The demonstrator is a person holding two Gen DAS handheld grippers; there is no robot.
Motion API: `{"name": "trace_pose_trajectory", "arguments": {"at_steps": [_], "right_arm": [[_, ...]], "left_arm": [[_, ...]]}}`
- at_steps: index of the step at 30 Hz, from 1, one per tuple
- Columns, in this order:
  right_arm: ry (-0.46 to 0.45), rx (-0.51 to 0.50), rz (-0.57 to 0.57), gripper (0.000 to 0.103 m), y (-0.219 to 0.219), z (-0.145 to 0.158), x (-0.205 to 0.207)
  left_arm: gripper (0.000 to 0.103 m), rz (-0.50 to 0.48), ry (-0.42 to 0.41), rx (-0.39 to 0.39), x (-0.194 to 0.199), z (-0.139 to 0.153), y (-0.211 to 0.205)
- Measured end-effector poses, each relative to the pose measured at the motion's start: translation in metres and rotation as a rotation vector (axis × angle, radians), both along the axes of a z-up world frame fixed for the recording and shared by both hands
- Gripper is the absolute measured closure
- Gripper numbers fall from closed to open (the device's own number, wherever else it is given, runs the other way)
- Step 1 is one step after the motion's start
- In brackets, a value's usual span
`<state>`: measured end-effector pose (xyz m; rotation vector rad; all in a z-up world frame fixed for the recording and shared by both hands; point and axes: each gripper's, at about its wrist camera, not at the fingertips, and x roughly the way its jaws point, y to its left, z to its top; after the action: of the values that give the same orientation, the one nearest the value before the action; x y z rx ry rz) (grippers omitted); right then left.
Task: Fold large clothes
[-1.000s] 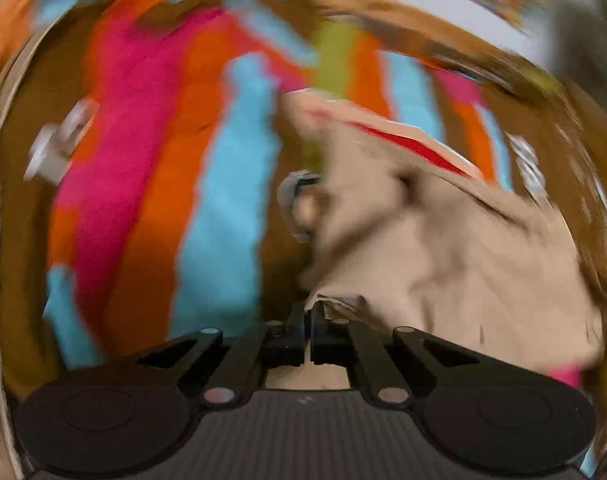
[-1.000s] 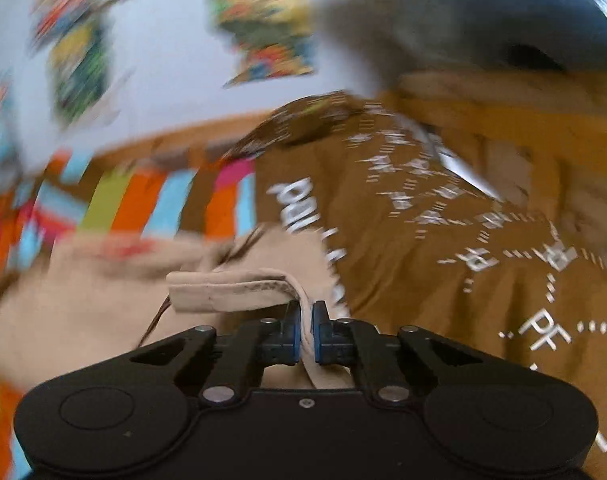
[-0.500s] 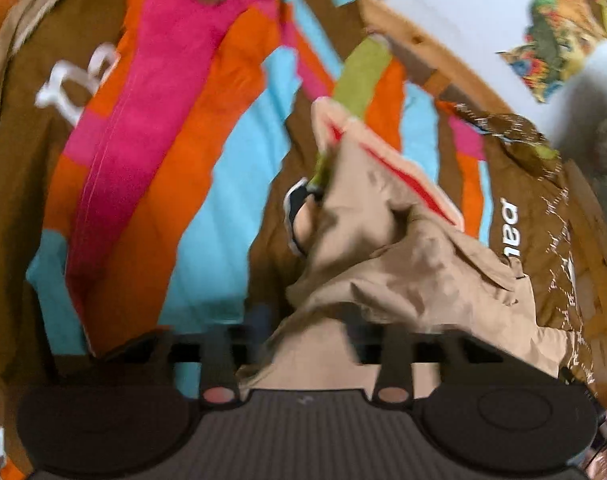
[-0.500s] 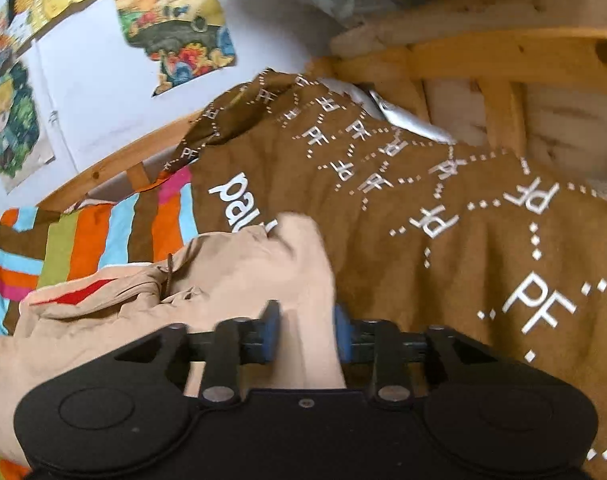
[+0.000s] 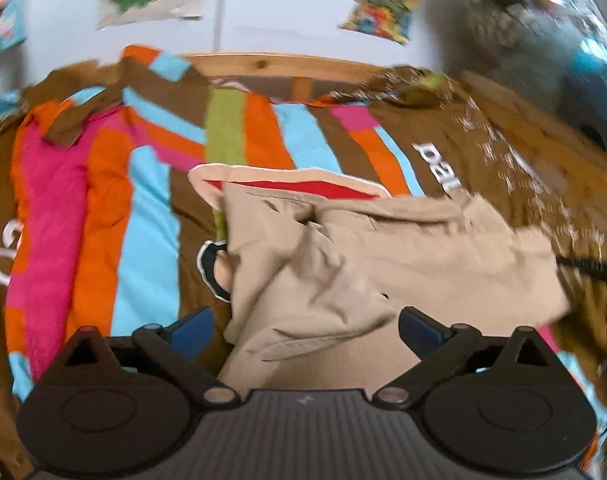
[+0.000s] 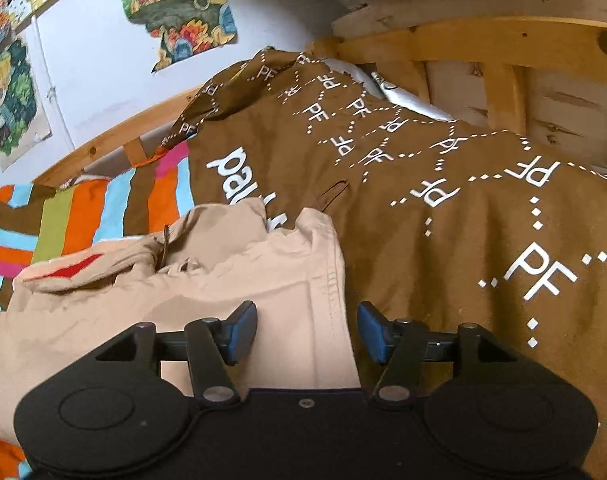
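A beige garment (image 5: 367, 264) lies bunched and folded over on the striped bedcover (image 5: 103, 208). My left gripper (image 5: 305, 330) is open just above its near edge, blue pads wide apart, nothing held. In the right wrist view the same beige garment (image 6: 207, 280) spreads to the left, its right edge running between the fingers. My right gripper (image 6: 307, 332) is open over that edge and grips nothing. A red patch (image 6: 77, 266) shows at the garment's far side.
A brown cover with white PF print (image 6: 443, 208) fills the right of the bed. A wooden bed frame (image 6: 495, 52) rises behind it. Posters (image 6: 175, 8) hang on the pale wall. A dark bulky item (image 5: 543, 52) sits at the far right.
Both grippers were shut on the beige garment a second ago; both have opened and let it drop onto the bed. The left camera has tilted up toward the wall.
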<state>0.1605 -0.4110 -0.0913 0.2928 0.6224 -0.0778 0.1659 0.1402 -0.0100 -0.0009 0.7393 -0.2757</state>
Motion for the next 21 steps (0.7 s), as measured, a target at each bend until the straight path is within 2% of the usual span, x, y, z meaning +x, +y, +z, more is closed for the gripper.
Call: {"name": "trace_pose_trajectory", "arguments": {"at_steps": [2,3,4,5,6,7,9,11,13,14,16,17,20,21], "right_arm": [[0.008,-0.017,0.024,0.046,0.005,-0.002,0.003],[0.007,-0.026,0.034,0.047,0.007,-0.003,0.004],[0.006,-0.037,0.039,0.054,0.008,-0.005,0.006],[0.003,-0.048,0.038,0.071,0.009,-0.006,0.008],[-0.004,-0.059,0.037,0.083,0.009,-0.006,0.009],[-0.012,-0.062,0.031,0.091,0.008,-0.006,0.009],[-0.051,-0.038,0.025,0.093,0.004,-0.002,0.008],[-0.107,-0.054,0.015,0.094,0.002,0.007,0.008],[-0.155,-0.060,0.025,0.094,0.001,0.015,0.010],[-0.168,-0.075,0.025,0.094,0.002,0.016,0.013],[-0.172,-0.103,0.025,0.095,0.002,0.015,0.020],[-0.163,-0.111,0.026,0.095,0.001,0.011,0.024],[-0.110,-0.135,0.021,0.095,0.001,-0.006,0.032],[-0.093,-0.138,0.020,0.095,0.001,-0.011,0.033]], "left_arm": [[0.005,-0.029,0.019,0.065,0.001,-0.007,-0.013],[0.012,-0.054,0.033,0.102,0.003,-0.011,-0.021],[0.016,-0.079,0.046,0.134,0.004,-0.015,-0.027],[0.036,-0.091,0.050,0.166,0.006,-0.019,-0.031],[0.071,-0.085,0.054,0.204,0.008,-0.023,-0.036],[0.085,-0.078,0.064,0.221,0.009,-0.026,-0.037],[0.102,-0.003,0.053,0.190,0.014,-0.027,-0.028],[0.103,0.120,0.004,0.129,0.018,-0.021,-0.008],[0.103,0.302,0.000,0.011,0.024,-0.014,0.025],[0.103,0.367,0.019,-0.023,0.028,-0.015,0.039],[0.103,0.467,0.111,-0.079,0.035,-0.025,0.061],[0.102,0.489,0.148,-0.084,0.038,-0.030,0.065],[0.100,0.504,0.204,0.010,0.050,-0.042,0.061],[0.099,0.503,0.221,0.012,0.052,-0.046,0.061]]}}
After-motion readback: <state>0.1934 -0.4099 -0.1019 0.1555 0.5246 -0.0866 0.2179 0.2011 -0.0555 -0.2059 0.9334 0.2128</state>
